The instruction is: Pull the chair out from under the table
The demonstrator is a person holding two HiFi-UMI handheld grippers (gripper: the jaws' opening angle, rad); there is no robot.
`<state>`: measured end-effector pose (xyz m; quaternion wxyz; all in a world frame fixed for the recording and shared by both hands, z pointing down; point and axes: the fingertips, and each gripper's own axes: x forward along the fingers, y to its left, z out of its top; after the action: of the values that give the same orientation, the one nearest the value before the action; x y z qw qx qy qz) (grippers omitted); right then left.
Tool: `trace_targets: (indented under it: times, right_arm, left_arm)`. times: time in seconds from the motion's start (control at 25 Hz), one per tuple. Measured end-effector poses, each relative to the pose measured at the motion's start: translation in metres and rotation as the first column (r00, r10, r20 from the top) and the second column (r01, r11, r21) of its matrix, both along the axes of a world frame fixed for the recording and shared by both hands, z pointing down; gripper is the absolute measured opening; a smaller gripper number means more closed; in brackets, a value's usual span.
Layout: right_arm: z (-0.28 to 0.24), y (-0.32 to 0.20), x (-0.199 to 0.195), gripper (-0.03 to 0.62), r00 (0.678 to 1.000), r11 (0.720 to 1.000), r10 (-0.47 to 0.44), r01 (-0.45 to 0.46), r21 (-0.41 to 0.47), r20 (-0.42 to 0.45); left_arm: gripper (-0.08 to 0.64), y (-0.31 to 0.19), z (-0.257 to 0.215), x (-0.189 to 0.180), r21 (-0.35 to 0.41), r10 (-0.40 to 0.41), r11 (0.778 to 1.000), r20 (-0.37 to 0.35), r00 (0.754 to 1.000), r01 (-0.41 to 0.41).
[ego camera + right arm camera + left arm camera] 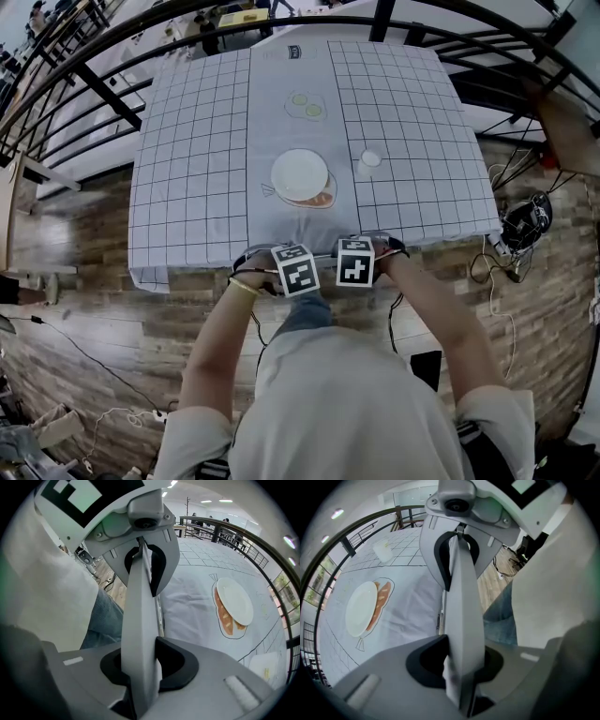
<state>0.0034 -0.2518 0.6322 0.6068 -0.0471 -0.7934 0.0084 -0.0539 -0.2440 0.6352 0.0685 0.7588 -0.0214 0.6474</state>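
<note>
No legible text, no readable labels

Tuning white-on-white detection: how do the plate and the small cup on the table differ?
Size: the plate is much wider than the cup.
Shape: the plate is flat and shallow, while the cup has visible side walls.
Place: the plate lies on the plain centre strip of the tablecloth, partly covering an orange printed picture. The cup stands to the plate's right, at the edge of the grid-lined part.
Both are white, round and upright.

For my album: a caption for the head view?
Person at a checked tablecloth bearing a white plate and cup, left gripper and right gripper at its near edge.
</note>
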Motion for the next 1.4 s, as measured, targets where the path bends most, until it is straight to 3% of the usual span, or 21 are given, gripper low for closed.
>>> trace_targets:
  times: [1.4]
  right_arm:
    - [-0.001,0.033,0.005,0.083,1.000,1.000,0.004,-0.004,-0.016,-0.009]
  left_arm:
    - [0.089,0.032,-0.001,0.005,-0.010,0.008,1.000,-0.002,1.000,-0.008]
